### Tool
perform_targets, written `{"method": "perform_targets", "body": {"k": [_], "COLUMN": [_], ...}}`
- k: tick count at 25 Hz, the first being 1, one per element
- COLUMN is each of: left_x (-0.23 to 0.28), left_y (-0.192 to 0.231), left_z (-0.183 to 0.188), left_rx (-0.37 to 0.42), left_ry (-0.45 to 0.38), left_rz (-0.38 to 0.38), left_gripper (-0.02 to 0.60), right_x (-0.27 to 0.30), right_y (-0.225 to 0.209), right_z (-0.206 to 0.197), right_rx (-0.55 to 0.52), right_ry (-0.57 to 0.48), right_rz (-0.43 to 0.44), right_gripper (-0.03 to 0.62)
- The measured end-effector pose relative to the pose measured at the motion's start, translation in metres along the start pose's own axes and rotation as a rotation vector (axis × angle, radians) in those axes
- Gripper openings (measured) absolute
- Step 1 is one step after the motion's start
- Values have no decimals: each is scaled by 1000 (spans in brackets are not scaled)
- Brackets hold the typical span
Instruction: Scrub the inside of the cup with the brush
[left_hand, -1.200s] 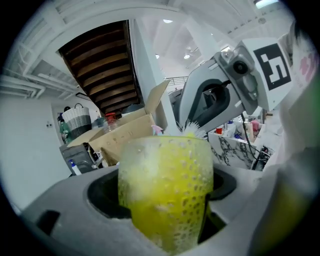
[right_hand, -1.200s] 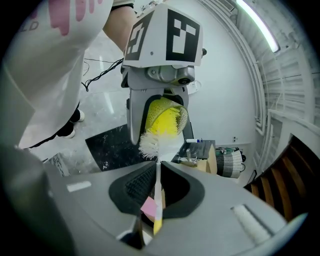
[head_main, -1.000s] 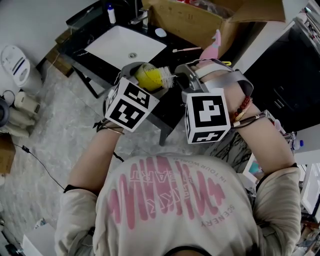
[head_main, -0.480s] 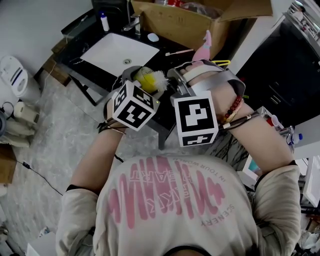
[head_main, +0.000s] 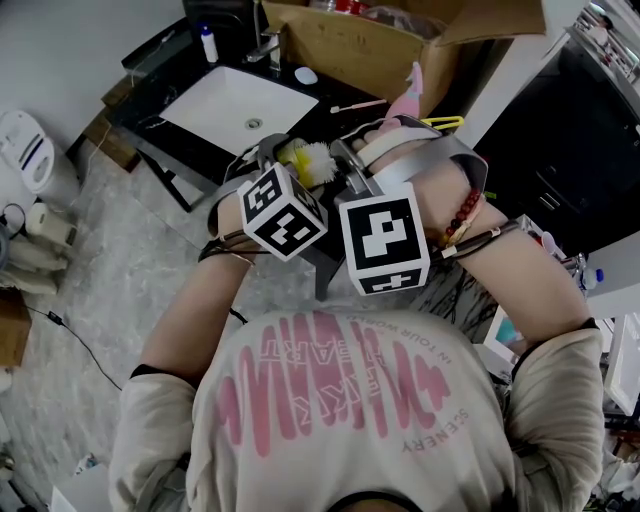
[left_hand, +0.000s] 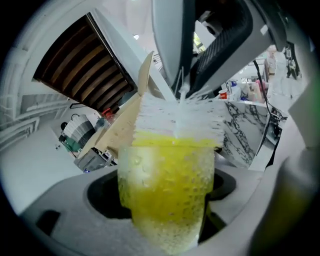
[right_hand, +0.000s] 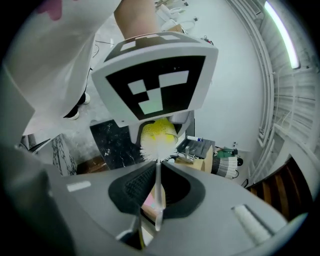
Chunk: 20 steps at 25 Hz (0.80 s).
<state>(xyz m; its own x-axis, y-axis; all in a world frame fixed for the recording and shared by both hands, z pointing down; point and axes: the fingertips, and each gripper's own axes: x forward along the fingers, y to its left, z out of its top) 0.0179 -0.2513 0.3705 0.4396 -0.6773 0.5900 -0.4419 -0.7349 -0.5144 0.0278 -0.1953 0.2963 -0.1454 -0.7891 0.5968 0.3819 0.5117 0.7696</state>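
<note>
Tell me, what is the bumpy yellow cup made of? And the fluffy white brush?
The cup looks like glossy, see-through yellow plastic, maybe glass: light passes through its wall of small raised dots. The brush has fine white bristles, probably nylon. Its handle is thin and pale, plastic or wire.

Soft, even indoor light fills the head view, and the white sink (head_main: 240, 105) is nearly blown out. Both gripper views are fisheye: straight lines bow and the corners fall to black. The cup (left_hand: 167, 195) looms close and blurry in the left gripper view, while a ceiling light strip (right_hand: 282, 35) glares in the right gripper view.
</note>
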Motion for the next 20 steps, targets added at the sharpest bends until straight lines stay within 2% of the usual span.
{"method": "perform_targets", "body": {"k": [11,13,17,20], "left_x": [10,11,13,12], "left_y": [-2,-7,-12,-15], "left_z": [-13,-14,-19,-22], "left_rx": [126,202,442,524], "left_ry": [57,63,81,74], "left_rz": [-8,-18,-20,-37], "left_gripper": [400,402,402,402], "right_x": [6,5,5,5], "right_y": [-1,0,4,5], "right_z": [8,7,4,5], "right_rx": [-28,-30,-26,-14], "right_ry": [-20,-23,-33,-46], "right_rz": [35,46,71,78], "right_gripper": [48,49,49,49]}}
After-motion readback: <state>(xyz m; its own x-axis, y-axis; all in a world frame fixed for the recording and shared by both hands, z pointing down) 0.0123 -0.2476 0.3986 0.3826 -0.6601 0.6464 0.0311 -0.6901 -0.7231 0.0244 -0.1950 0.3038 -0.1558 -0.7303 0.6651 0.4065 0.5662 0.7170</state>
